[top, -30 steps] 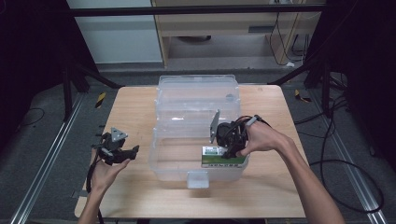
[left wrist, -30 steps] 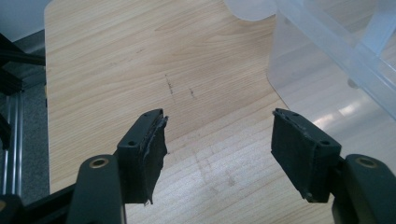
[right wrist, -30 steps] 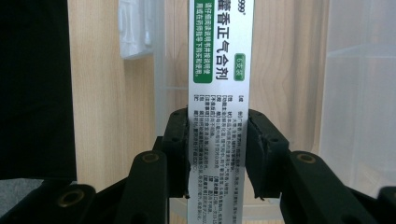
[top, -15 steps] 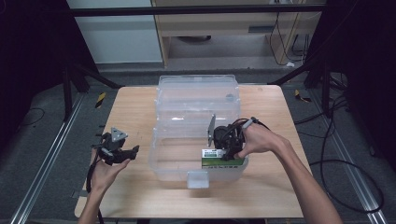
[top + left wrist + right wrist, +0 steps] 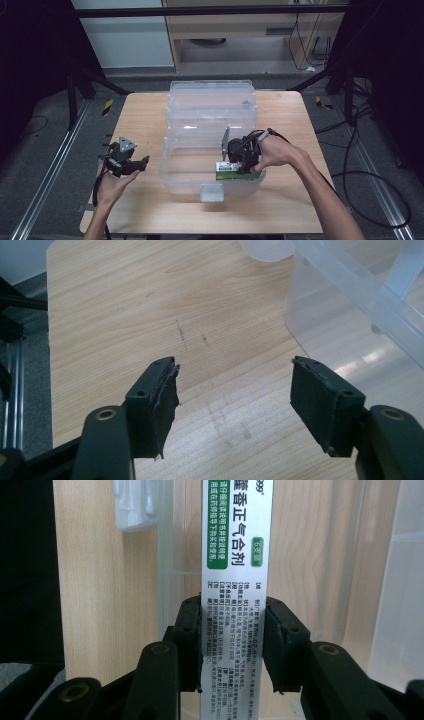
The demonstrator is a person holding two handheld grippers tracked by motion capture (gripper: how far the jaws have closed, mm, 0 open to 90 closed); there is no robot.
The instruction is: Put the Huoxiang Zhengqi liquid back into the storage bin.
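At the left edge of the wooden table (image 5: pixel 150 120), the left hand (image 5: pixel 111 186) lies palm up, cradling the left gripper (image 5: pixel 131 165), which points level toward the clear plastic bin (image 5: pixel 175 170). Its jaws stand wide apart with nothing between them, only bare wood below. The bin sits mid-table with its lid (image 5: pixel 212 102) folded back behind it. Further right, the right forearm (image 5: pixel 320 192) reaches in from the near edge, hand (image 5: pixel 277 152) curled over the right gripper (image 5: pixel 232 640), which tips down into the bin's near right corner. Its jaws are clamped on a white and green box (image 5: pixel 235 580), held just inside the bin's front wall.
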